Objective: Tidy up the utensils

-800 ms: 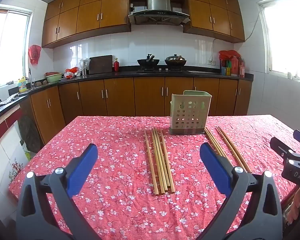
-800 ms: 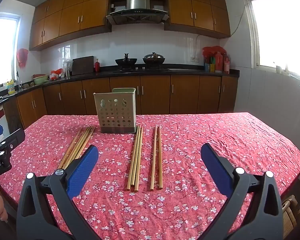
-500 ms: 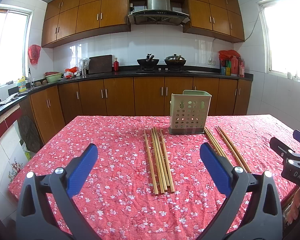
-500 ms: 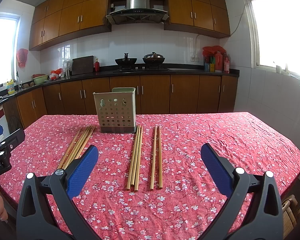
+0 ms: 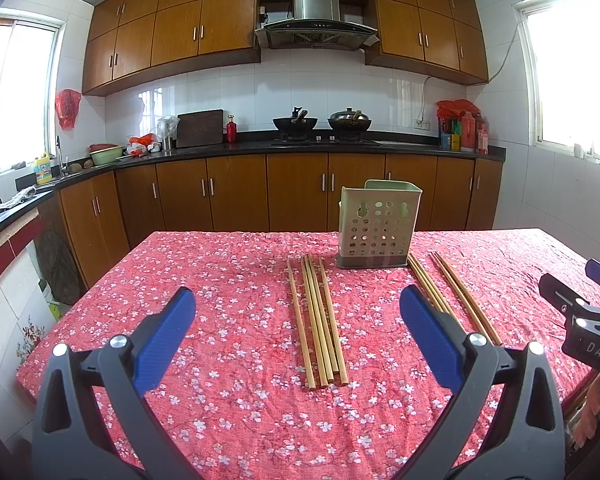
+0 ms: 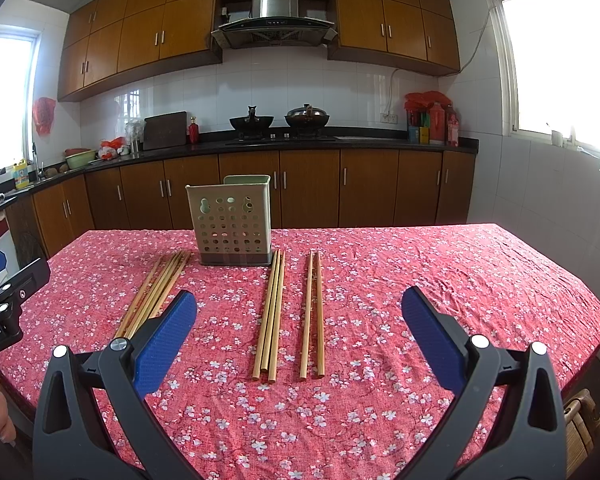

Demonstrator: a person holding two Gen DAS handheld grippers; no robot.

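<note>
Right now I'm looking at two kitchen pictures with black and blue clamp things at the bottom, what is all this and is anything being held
Those clamps are two-finger grippers, and a person holds one in each hand; there is no robot arm. Each carries a wide-angle camera looking forward along its fingers, so one picture is the left gripper's view and the other is the right gripper's. Both stand wide open with nothing between the blue pads, so nothing is held.

In front of them is a table under a red floral tablecloth. A perforated green utensil holder stands upright on it. Wooden chopsticks lie flat in three groups: a bundle on the left, a middle group of three and a pair on the right. None is in the holder as far as can be seen.
</note>
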